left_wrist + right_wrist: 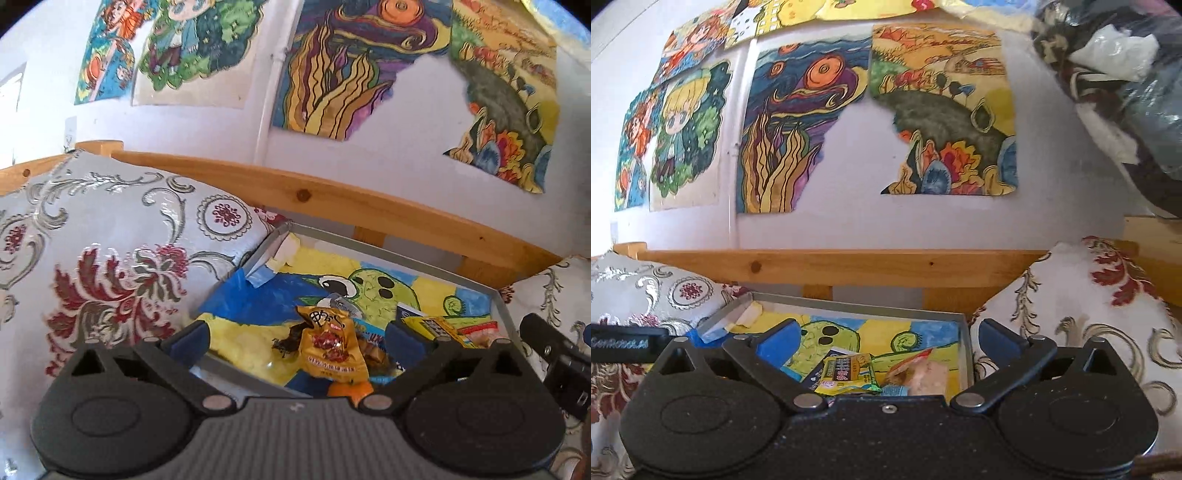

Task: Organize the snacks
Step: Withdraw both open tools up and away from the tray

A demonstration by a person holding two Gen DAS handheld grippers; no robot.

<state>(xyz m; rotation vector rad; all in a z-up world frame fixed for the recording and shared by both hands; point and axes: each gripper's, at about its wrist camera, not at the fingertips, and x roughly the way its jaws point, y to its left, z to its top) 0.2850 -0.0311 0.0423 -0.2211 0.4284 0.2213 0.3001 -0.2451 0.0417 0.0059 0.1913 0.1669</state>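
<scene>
Painted drawings cover the white wall above a wooden rail, with patterned cushions on either side of a shallow grey tray lined with a cartoon picture. Inside the tray lie the snacks. Left gripper hangs with fingers spread wide and empty, the gold snack packet straight ahead between them, its long axis running away from the camera, standing somewhat upright; this gripper looks the nearer to it. Right gripper, likewise spread and empty, faces a yellow wrapped bar lying crosswise, beside a pale pink packet
</scene>
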